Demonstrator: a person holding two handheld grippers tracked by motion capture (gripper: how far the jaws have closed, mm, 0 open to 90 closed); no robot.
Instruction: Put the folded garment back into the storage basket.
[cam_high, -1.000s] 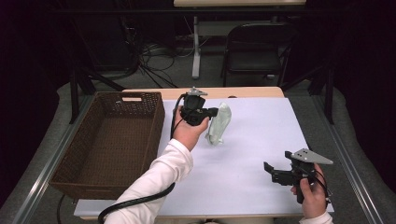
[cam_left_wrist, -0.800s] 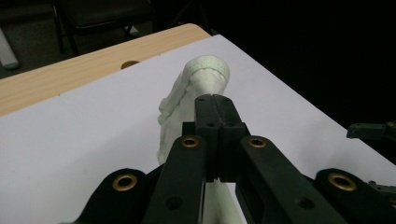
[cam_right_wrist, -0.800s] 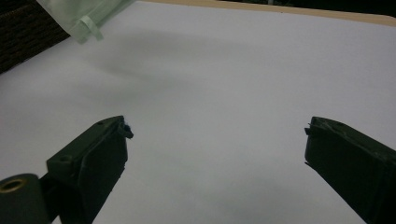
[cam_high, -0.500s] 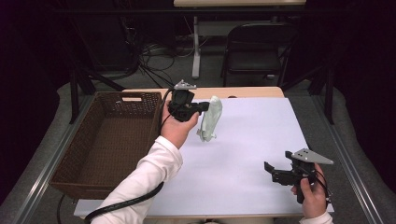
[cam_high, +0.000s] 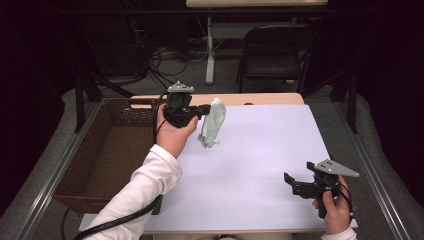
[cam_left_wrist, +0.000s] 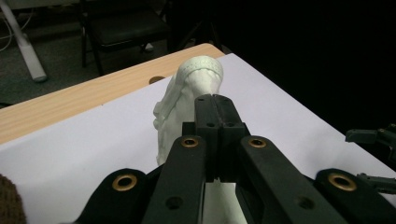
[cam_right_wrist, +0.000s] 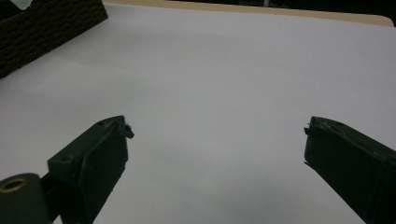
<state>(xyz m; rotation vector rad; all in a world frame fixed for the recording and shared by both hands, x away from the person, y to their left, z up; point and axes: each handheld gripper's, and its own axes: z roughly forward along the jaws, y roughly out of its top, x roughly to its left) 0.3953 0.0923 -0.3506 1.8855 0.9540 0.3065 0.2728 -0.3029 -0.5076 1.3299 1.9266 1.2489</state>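
A pale, sock-like cloth (cam_high: 212, 126) hangs above the white table sheet (cam_high: 260, 150), just right of the brown wicker basket (cam_high: 100, 155). My left gripper (cam_high: 204, 109) is shut on the cloth's upper part, held up by a hand in a white sleeve. In the left gripper view the closed jaws (cam_left_wrist: 212, 100) pinch the cloth (cam_left_wrist: 187, 86), whose ribbed end stands above them. Low at the right front of the table, my right gripper (cam_high: 289, 182) stands open with nothing in it. Only bare white sheet lies in the wide gap of the right gripper (cam_right_wrist: 215, 128).
The basket looks empty and fills the table's left side; its corner (cam_right_wrist: 46, 28) appears in the right gripper view. A strip of wooden tabletop (cam_high: 260, 98) runs along the far edge. Beyond it stand a black chair (cam_high: 275, 55) and floor cables.
My left gripper has carried the cloth leftward and slightly up, toward the basket. The right gripper has stayed in place, open.
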